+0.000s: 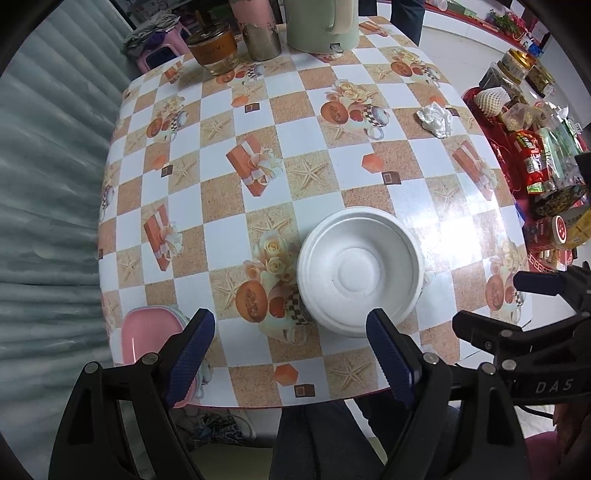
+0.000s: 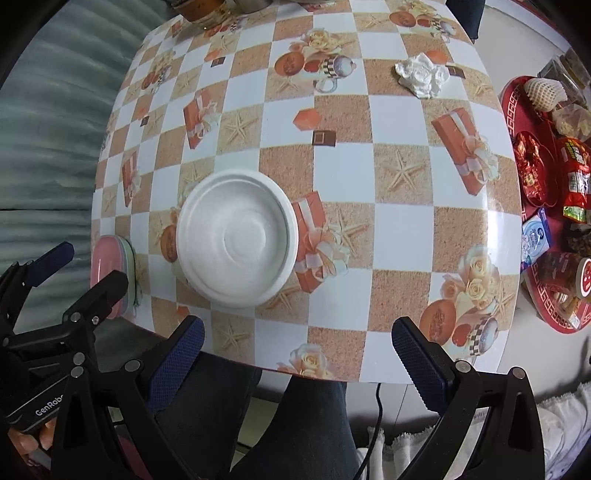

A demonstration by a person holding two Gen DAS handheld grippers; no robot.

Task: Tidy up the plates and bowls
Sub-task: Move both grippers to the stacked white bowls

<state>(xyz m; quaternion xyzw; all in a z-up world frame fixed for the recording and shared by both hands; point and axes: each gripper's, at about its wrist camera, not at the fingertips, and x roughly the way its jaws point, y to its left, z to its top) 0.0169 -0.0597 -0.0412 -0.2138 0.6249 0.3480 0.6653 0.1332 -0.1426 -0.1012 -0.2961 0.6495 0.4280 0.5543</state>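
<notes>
Home dining table (image 1: 314, 155), patterned oilcloth, kettle (image 1: 321, 26), snacks (image 1: 535, 166)

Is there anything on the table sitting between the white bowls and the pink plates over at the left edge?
Nothing visible does. Between the white bowls and the pink plates there is only bare patterned tablecloth. The crumpled tissue lies far off toward the opposite corner, and both hand-held grippers hang open above the near edge.

Bright, sharp, tablecloth (image 1: 454, 229) glare, fisheye-bent edges
</notes>
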